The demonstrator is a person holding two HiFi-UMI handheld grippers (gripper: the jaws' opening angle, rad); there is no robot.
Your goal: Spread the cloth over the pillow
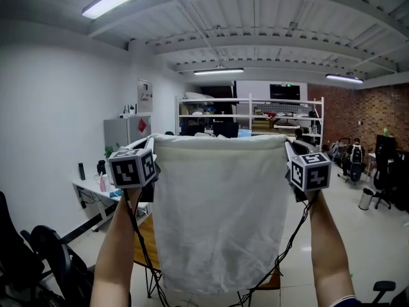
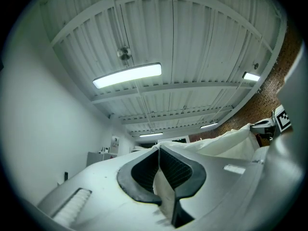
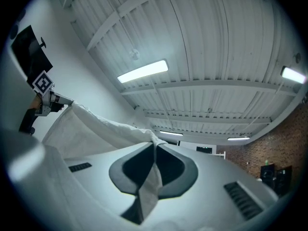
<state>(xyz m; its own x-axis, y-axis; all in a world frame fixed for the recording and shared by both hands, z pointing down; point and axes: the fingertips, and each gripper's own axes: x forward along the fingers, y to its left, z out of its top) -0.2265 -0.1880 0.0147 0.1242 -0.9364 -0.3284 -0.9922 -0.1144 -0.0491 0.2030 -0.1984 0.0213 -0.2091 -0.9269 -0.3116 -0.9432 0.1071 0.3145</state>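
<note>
A white cloth (image 1: 217,216) hangs flat in front of me, held up by its two top corners at head height. My left gripper (image 1: 153,147) is shut on the top left corner and my right gripper (image 1: 287,149) on the top right corner. In the left gripper view the jaws (image 2: 159,150) pinch a fold of the cloth (image 2: 226,141), which runs off to the right. The right gripper view shows the same grip (image 3: 155,148), with the cloth (image 3: 86,129) stretching left toward the other gripper (image 3: 45,100). No pillow is in view.
A wooden table (image 1: 146,235) stands behind and below the cloth. A black chair (image 1: 38,254) sits at lower left, a desk (image 1: 96,194) along the left wall. Metal shelves (image 1: 255,117) stand at the back, and a bin (image 1: 365,199) and seated people at far right.
</note>
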